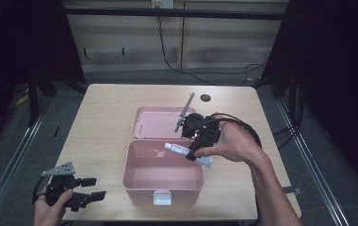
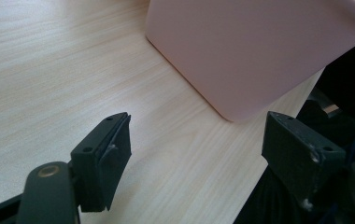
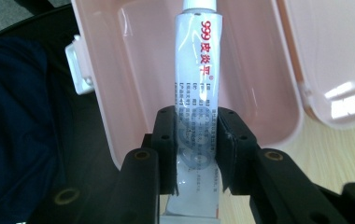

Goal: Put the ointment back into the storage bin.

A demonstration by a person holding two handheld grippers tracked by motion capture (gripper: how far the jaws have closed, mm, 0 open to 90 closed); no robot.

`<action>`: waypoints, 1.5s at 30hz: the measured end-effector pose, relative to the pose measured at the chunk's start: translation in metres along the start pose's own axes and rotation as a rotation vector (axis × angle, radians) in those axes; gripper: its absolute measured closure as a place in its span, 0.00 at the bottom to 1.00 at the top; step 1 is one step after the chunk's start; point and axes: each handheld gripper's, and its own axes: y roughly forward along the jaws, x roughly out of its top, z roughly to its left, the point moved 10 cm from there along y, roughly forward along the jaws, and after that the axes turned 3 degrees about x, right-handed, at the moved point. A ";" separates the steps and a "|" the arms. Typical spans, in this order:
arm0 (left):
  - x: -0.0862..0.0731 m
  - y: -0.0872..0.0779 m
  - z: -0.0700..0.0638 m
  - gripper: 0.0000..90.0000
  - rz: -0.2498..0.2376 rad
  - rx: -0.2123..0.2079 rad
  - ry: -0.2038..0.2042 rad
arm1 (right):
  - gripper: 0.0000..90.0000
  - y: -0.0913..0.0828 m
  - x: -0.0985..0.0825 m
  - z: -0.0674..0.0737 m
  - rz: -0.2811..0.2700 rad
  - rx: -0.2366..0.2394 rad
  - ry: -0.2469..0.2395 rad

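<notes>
Pink plastic box (image 1: pixel 163 176) sits open near the middle of the wooden table (image 1: pixel 101 122), its lid (image 1: pixel 156 121) folded back flat behind it and a white latch (image 1: pixel 162 198) on the near wall. The right gripper (image 1: pixel 193 151) hangs over the box's right rim, its jaws closed on a white ointment tube (image 1: pixel 186 154) — the pads clamp the tube's lower half, close to the crimped end. In the right gripper view the tube (image 3: pixel 196 88) points cap-first over the box's bare interior (image 3: pixel 245 70), red print running along its body; whether the cap touches the floor of the box is hard to judge from here. The left gripper (image 1: pixel 90 188) rests low at the table's near left corner, well apart from the box, jaws spread wide with nothing between them — its own view shows bare tabletop (image 2: pixel 73 70) and the box's outer corner (image 2: pixel 241 56).
</notes>
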 end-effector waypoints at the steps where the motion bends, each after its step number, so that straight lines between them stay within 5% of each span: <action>1: 0.000 0.000 0.000 0.26 -0.001 -0.001 0.000 | 0.79 0.002 0.003 0.001 0.001 0.002 -0.007; 25: 0.001 -0.002 0.000 0.26 -0.007 0.002 0.004 | 0.79 0.056 0.032 0.015 0.029 0.080 -0.086; 45: 0.001 -0.002 -0.001 0.26 -0.008 0.004 0.007 | 0.79 0.111 0.021 0.025 0.117 0.156 -0.086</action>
